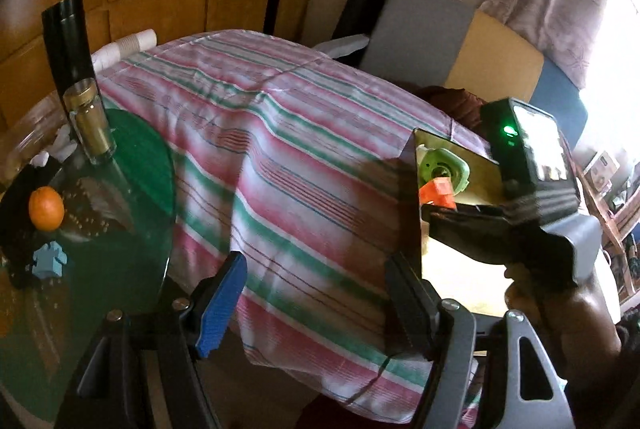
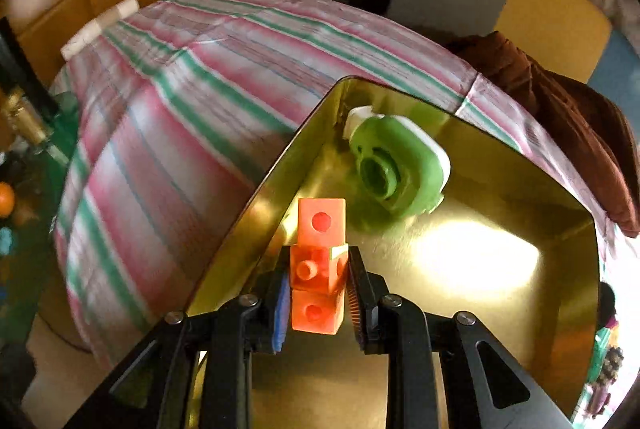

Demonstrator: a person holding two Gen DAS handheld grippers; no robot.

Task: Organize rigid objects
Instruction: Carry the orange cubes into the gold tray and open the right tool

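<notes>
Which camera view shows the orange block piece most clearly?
The right wrist view: the orange block piece fills the centre, gripped by the right claw above the gold tray. The left wrist view shows only a small, partly hidden bit.

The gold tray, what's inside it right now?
Inside the gold tray lies a green and white plastic part. The right gripper holds an orange block piece over it. The floor beneath the block is hidden.

The left gripper (image 1: 316, 305) hangs with jaws wide apart over the striped cloth (image 1: 288, 157). Left of the cloth, a green glass table (image 1: 132, 229) bears an orange (image 1: 46, 209), a blue block (image 1: 50, 261) and a glass vial (image 1: 90, 121). Right of the cloth, the right gripper (image 1: 434, 195) holds an orange block (image 1: 438, 191) inside a gold tray (image 1: 480, 169), beside a green part (image 1: 442, 169).
</notes>
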